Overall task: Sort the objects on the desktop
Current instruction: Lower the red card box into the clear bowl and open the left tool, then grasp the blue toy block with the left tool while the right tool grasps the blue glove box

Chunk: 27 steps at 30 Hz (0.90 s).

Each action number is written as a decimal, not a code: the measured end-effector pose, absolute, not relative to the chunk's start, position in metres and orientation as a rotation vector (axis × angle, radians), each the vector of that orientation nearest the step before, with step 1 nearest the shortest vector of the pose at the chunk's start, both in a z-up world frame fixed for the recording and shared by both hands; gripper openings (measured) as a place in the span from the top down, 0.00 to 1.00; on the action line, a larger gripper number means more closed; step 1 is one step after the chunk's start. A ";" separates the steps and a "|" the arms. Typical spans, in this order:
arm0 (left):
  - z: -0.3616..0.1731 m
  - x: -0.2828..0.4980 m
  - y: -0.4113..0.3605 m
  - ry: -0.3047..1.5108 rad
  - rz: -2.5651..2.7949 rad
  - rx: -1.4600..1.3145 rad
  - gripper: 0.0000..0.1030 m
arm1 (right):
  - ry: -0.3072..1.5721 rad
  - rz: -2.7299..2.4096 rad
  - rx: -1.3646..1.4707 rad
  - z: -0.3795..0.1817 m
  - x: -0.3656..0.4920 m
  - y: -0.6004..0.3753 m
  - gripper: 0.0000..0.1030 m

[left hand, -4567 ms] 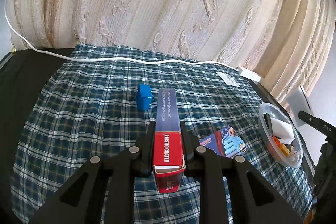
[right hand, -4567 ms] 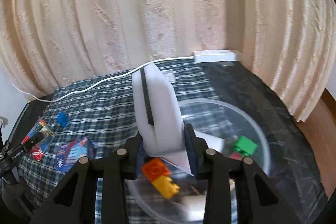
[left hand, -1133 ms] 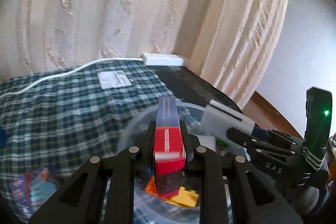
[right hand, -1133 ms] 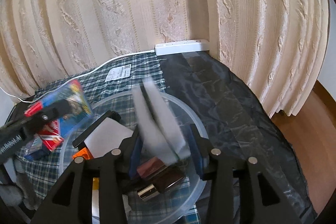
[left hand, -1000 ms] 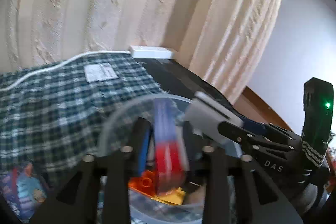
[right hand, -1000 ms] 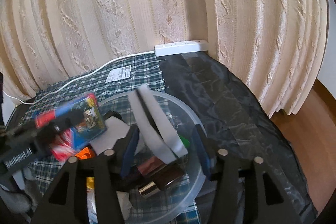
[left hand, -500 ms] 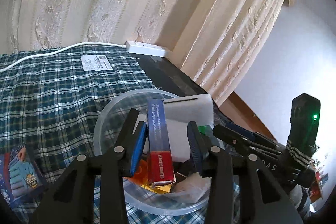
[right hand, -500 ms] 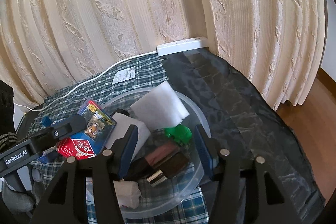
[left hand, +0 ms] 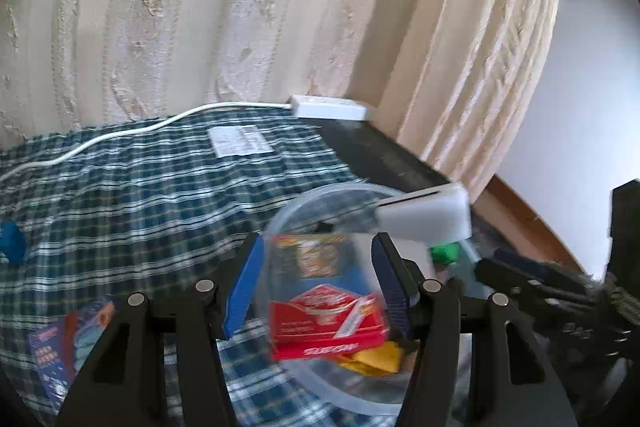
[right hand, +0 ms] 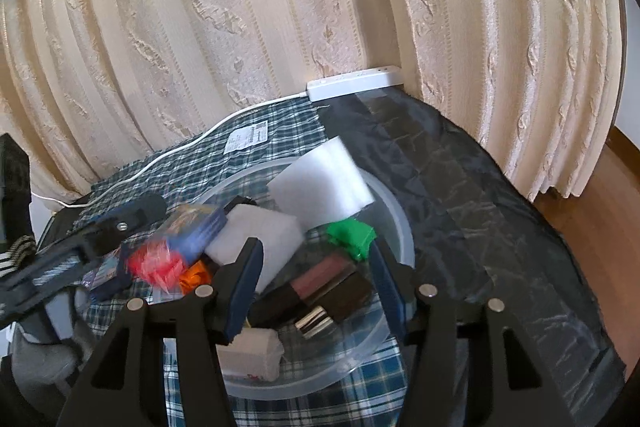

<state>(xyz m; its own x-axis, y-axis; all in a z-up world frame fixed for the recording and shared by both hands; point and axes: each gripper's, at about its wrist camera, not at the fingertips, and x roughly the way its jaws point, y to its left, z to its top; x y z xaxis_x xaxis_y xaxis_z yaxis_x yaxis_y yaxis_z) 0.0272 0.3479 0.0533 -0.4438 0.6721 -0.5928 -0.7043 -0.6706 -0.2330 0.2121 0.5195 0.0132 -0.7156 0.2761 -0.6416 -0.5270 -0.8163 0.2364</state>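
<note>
A clear plastic bowl (left hand: 320, 189) (right hand: 404, 227) stands on the plaid cloth. My left gripper (left hand: 316, 267) (right hand: 120, 223) hovers over its near left side with its jaws opening. The red-and-blue card box (left hand: 324, 299) (right hand: 180, 243) lies blurred between the fingers, flat in the bowl, and the pads stand clear of it. My right gripper (right hand: 316, 259) (left hand: 532, 287) is open above the bowl with nothing between its pads. A white sponge (right hand: 320, 183) (left hand: 424, 217) leans on the far rim. A green brick (right hand: 352, 233) (left hand: 444, 253), a yellow brick (left hand: 372, 357), a second white sponge (right hand: 256, 231) and dark brown boxes (right hand: 324, 287) fill the bowl.
A blue glove packet (left hand: 68, 343) and a small blue block (left hand: 12, 241) lie on the cloth to the left. A white power strip (left hand: 332, 111) (right hand: 356, 83) with its cable runs along the curtain. A black sheet (right hand: 460, 187) covers the table's right end, above wooden floor.
The left jaws have widened, and the card box has gone from upright in their grip to flat in the bowl. The white sponge has left the right gripper and leans on the far rim.
</note>
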 end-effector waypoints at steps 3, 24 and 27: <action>0.048 0.021 0.344 0.037 2.122 -0.888 0.42 | 0.571 2.505 -0.847 0.012 0.209 0.516 0.42; 0.062 0.006 0.291 -0.025 2.162 -0.923 0.31 | 0.619 2.652 -0.903 0.014 0.191 0.470 0.38; 0.061 -0.004 0.275 -0.035 2.195 -0.937 0.31 | 0.647 2.683 -0.928 0.012 0.186 0.461 0.38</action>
<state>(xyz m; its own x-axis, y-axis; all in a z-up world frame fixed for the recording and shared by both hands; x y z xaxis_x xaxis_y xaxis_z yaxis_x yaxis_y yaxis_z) -0.0036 0.2752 0.0605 -0.4617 0.6400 -0.6142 -0.6202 -0.7279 -0.2923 0.1860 0.4612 0.0123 -0.7734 0.0700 -0.6301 -0.3494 -0.8764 0.3315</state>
